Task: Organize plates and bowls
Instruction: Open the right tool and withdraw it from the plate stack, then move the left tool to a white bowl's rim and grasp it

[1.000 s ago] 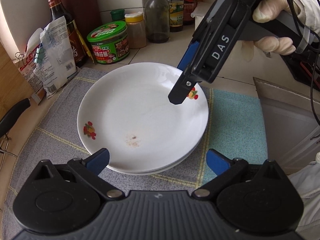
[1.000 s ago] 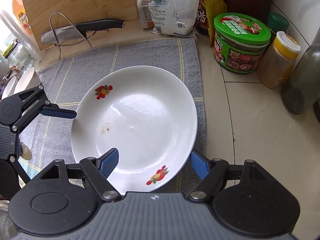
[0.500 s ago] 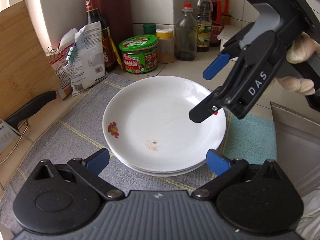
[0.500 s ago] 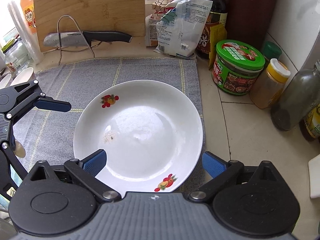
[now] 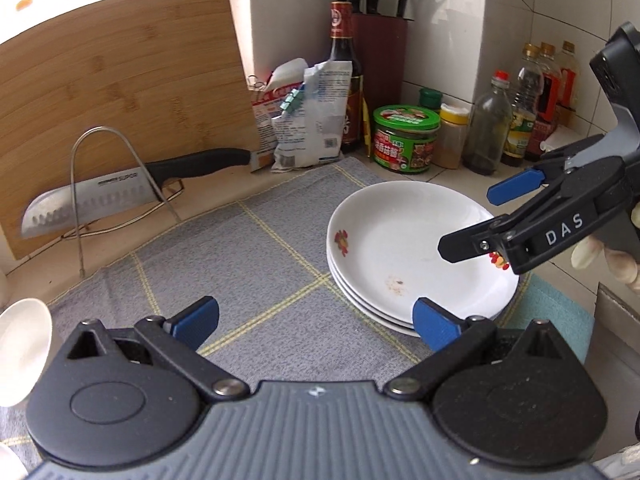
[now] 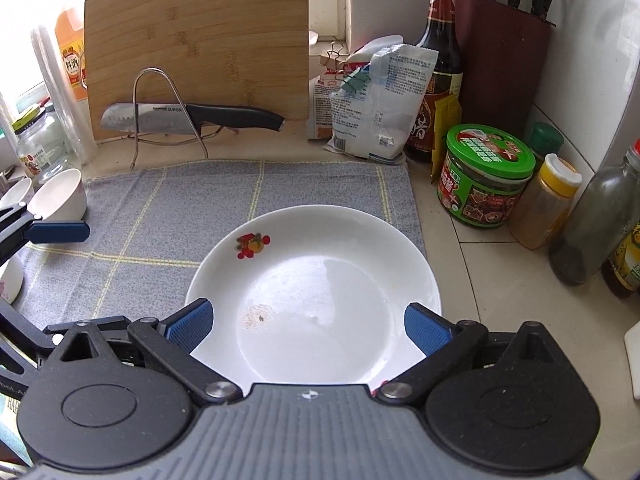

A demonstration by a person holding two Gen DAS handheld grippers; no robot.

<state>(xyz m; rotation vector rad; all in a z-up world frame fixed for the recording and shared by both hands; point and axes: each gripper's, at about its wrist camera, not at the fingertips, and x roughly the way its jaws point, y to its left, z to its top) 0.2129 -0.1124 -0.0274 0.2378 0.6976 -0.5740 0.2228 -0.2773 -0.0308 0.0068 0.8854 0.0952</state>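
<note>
A stack of three white plates [image 5: 404,248] with red flower prints lies on the grey checked cloth [image 5: 256,256]; its top plate [image 6: 320,292] has a small brown stain. My left gripper [image 5: 316,318] is open and empty, low over the cloth, left of the stack. My right gripper [image 6: 308,322] is open and empty, hovering above the plate's near side; it also shows in the left wrist view [image 5: 476,220]. A white bowl [image 6: 60,196] stands at the cloth's far left, with more bowls beside it, partly cut off.
A bamboo cutting board [image 6: 200,52] leans on the back wall, with a knife [image 6: 188,118] on a wire stand. Bags [image 6: 376,100], a soy sauce bottle [image 6: 438,68], a green tin [image 6: 486,176], jars and a knife block [image 6: 500,56] crowd the right back corner.
Both grippers have pulled back and risen from the plate stack. The left one has swung left, so the plates now sit at its right. The plates stay put.
</note>
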